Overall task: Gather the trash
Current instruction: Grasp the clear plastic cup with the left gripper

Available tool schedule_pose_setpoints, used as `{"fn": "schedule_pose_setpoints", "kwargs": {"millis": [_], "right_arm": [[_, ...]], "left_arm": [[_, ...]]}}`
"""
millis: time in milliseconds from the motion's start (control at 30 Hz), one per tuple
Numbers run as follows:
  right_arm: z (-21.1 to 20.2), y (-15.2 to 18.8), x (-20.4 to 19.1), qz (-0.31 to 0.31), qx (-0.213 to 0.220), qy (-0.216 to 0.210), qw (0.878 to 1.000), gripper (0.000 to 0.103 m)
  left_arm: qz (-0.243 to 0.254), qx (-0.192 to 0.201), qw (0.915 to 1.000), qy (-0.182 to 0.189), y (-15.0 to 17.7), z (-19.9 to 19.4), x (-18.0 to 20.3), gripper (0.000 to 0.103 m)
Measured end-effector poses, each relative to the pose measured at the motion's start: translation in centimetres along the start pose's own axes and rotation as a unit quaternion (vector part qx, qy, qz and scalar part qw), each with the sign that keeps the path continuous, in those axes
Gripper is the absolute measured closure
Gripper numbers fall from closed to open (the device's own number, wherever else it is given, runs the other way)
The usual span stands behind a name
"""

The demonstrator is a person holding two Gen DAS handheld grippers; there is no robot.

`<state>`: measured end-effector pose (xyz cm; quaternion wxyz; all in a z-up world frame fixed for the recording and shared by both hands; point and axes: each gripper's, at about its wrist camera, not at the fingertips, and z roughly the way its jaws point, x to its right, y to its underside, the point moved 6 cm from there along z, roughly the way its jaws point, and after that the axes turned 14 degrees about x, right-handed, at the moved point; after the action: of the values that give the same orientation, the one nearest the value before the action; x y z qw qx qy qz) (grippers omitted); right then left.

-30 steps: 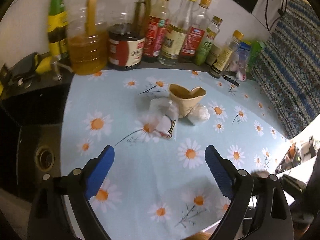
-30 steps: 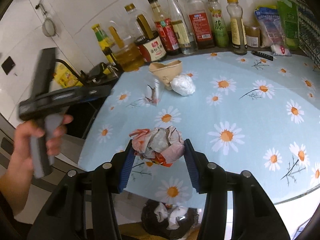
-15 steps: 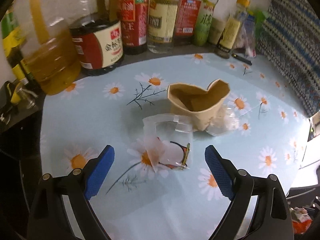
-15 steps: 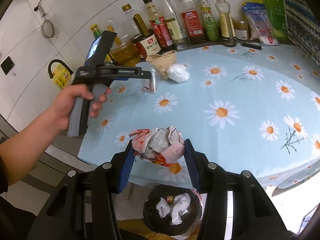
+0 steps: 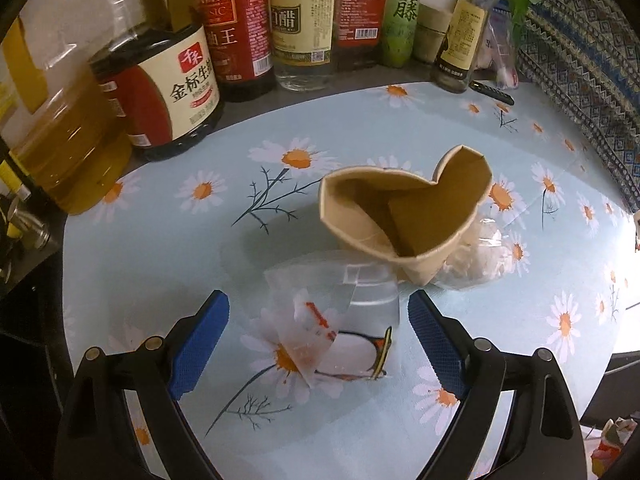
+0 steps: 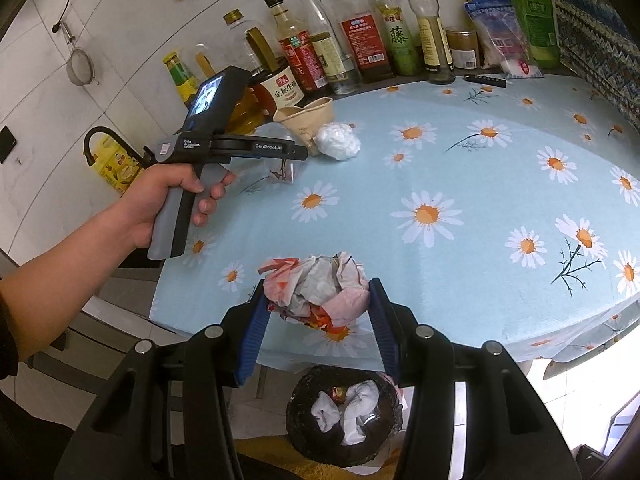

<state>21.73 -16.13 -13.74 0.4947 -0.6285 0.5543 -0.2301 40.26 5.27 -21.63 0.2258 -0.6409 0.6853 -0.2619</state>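
The right gripper (image 6: 318,308) is closed on a crumpled wad of paper and plastic (image 6: 318,290), which sits between the two blue pads. It hangs over the near edge of the table (image 6: 460,168), and the dark trash bin (image 6: 346,416) stands on the floor below, with white scraps already inside. The wad is not exactly over the opening; it seems a little toward the table side. If the pads open here, the wad could catch the tablecloth edge or the rim and fall on the floor. The wad is also loose, and a red strip sticks out at its left, so a piece may separate when it drops.

In the left wrist view, the left gripper (image 5: 318,334) has its fingers wide open, one on each side of a clear plastic wrapper (image 5: 332,316) that lies flat on the daisy cloth. The wrapper is thin and partly folded up. If the fingers close too high, they may meet only air; if too low, they may pinch the cloth and drag it.

Just behind the wrapper is a crushed brown paper cup (image 5: 404,216), and a white crumpled ball (image 5: 476,256) touches its right side. A forward push could knock the cup over or roll the ball away.

Farther back, a row of sauce and oil bottles (image 5: 244,28) stands at the table's far edge. They are well apart from the wrapper, but a pulled cloth might disturb them.
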Motion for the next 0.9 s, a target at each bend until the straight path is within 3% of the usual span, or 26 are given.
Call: {"fn": "schedule_pose_setpoints", "kwargs": {"millis": [200,300,367,900], "right_arm": [[-0.2,0.1,0.2,0.008,0.001,0.009,1.000,0.053],[-0.2,0.3,0.1,0.010,-0.001,0.012,1.000,0.053],[-0.2,0.2,0.1,0.010,0.000,0.011,1.000,0.053],[0.5,-0.3,-0.7,-0.017,-0.005,-0.011,1.000,0.053]], "left_arm": [[0.001,-0.004,1.0000,0.000,0.0,0.6,-0.5,0.019],[0.010,-0.009,0.9999,0.005,0.0,1.0,-0.3,0.033],[0.014,-0.013,0.9997,0.013,0.0,1.2,-0.1,0.048],[0.012,0.003,0.9998,0.014,0.8,-2.1,0.3,0.048]]}}
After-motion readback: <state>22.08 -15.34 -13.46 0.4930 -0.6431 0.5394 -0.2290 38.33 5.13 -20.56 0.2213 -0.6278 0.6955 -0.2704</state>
